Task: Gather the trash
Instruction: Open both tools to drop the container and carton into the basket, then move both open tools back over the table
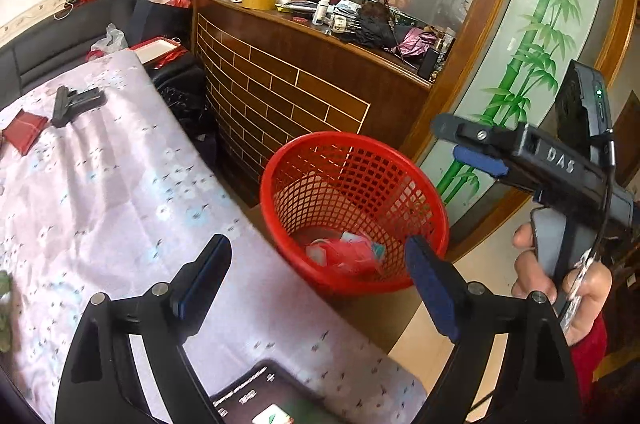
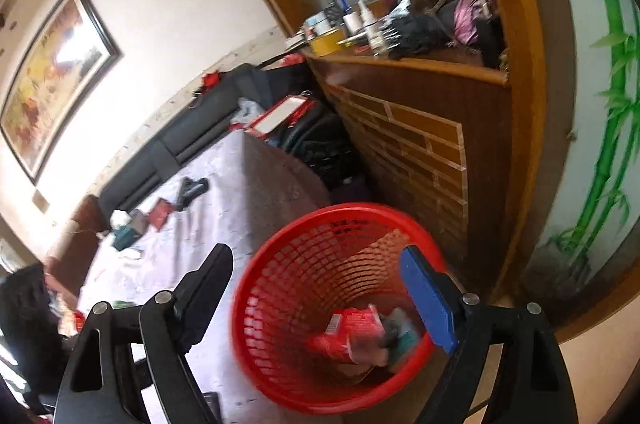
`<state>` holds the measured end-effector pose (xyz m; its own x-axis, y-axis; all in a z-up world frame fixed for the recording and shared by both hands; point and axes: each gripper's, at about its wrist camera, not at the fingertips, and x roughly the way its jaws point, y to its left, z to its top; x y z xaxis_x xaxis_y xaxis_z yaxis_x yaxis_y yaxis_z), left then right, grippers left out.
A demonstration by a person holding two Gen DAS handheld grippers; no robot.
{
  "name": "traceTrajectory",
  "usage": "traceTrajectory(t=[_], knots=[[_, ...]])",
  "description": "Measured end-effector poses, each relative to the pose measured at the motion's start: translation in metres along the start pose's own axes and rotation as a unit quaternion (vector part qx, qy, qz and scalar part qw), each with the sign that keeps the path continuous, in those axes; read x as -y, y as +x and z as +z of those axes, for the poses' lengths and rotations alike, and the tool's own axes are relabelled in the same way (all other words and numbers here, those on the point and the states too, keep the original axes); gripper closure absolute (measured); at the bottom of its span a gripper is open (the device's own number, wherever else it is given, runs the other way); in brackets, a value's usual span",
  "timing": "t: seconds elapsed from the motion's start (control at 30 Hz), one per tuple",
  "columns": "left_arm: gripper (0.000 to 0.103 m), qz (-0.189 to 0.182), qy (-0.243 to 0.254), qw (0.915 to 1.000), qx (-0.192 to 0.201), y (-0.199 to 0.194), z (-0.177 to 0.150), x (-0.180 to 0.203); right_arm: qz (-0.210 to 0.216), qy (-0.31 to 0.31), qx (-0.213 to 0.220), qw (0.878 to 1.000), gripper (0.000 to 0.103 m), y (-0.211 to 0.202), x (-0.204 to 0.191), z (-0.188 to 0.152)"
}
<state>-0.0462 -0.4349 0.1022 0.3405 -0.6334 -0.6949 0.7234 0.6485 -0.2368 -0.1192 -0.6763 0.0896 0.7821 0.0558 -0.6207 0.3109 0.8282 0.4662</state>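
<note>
Both grippers empty over the red basket: drop step done, next pickup pending.

Your right gripper (image 2: 324, 290) and left gripper (image 1: 320, 268) stand spread, holding nothing; trash (image 2: 360, 338) lies in the red basket (image 2: 280, 236) beyond the fingertips. You probably next reach left for scraps (image 2: 160, 214) on the table (image 1: 120, 184).

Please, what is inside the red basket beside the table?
The red basket holds trash: a red packet, white paper and something teal. Whatever lies beneath this pile is covered and cannot be seen.
</note>
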Motion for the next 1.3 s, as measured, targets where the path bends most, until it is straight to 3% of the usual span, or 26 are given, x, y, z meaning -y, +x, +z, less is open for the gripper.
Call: traceTrajectory(t=[0.1,0.2,0.43,0.77,0.97,1.17,1.27,1.3], knots=[[0.016,0.002,-0.003,1.0,0.007,-0.015,-0.007,-0.008,0.003,-0.004,0.014,1.0,0.014,-0.013,-0.009,-0.006],[0.016,0.007,-0.001,0.9998,0.021,-0.036,-0.018,-0.014,0.035,-0.008,0.015,0.999,0.014,-0.029,-0.025,-0.019],[0.016,0.056,0.019,0.997,0.051,-0.084,-0.057,-0.026,0.04,-0.049,0.019,0.998,0.014,-0.049,-0.079,-0.064],[0.016,0.104,-0.025,0.9917,0.071,-0.158,-0.113,-0.086,0.104,-0.107,-0.05,0.988,0.014,-0.011,-0.174,-0.118],[0.016,0.159,-0.053,0.9837,0.065,-0.203,-0.154,-0.146,0.128,-0.139,-0.082,0.979,0.014,0.005,-0.22,-0.138],[0.016,0.229,-0.089,0.9685,0.038,-0.248,-0.19,-0.232,0.136,-0.165,-0.102,0.972,0.014,0.016,-0.249,-0.156],[0.016,0.22,-0.102,0.9697,0.024,-0.256,-0.195,-0.271,0.143,-0.168,-0.116,0.968,0.014,0.024,-0.257,-0.162],[0.016,0.229,-0.117,0.966,0.022,-0.257,-0.197,-0.286,0.145,-0.168,-0.12,0.968,0.014,0.026,-0.259,-0.165]])
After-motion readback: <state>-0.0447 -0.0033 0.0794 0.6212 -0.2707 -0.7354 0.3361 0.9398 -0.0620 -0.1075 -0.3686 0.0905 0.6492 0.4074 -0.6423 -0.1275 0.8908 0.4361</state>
